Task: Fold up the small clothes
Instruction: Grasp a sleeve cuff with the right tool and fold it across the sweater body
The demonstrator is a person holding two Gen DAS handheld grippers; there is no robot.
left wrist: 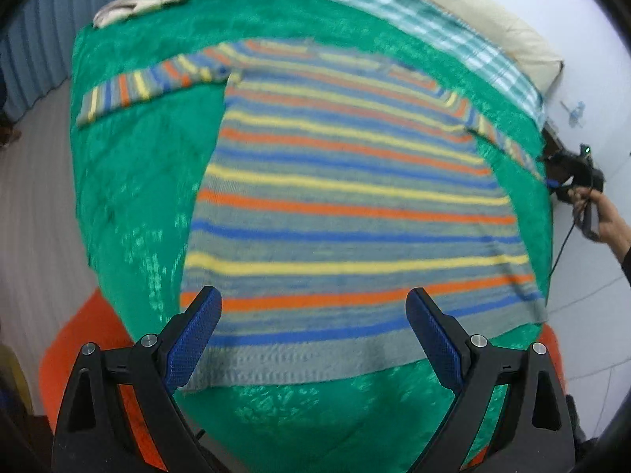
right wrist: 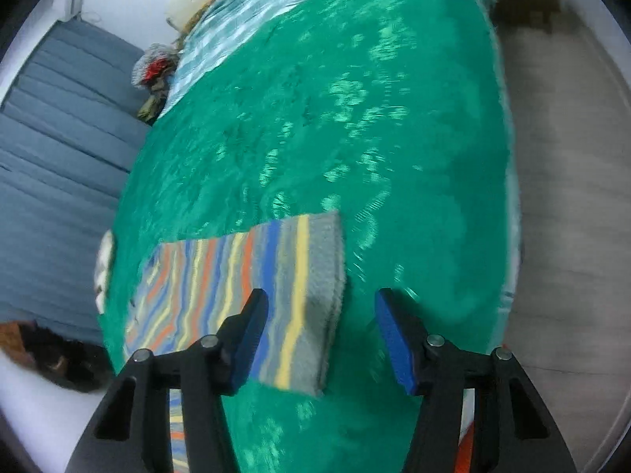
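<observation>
A: What is the surface like?

B: A bed covered by a shiny green bedspread (left wrist: 130, 181), with a green-and-white checked cloth (left wrist: 453, 35) and a cream pillow (left wrist: 504, 27) along its far right side. Blue-grey curtains (left wrist: 27, 55) hang at the far left, the floor (left wrist: 31, 213) beside the bed is pale, and a whitish folded cloth (left wrist: 138, 2) lies on the far left corner of the bed.

A: And the sweater?

B: The striped sweater (left wrist: 347, 205) lies flat on the bedspread, front down or up I cannot tell. Its bands run orange, yellow, blue and grey, with a grey ribbed hem (left wrist: 299, 362) at the near edge. The left sleeve (left wrist: 150, 82) stretches out to the far left; the right sleeve (right wrist: 252, 295) reaches the right edge of the bed.

A: The grippers?

B: The left gripper (left wrist: 315, 339) hovers over the hem with its jaws wide apart. The right gripper (right wrist: 321, 339) has its jaws apart too, at the grey cuff of the right sleeve, with nothing clamped.
</observation>
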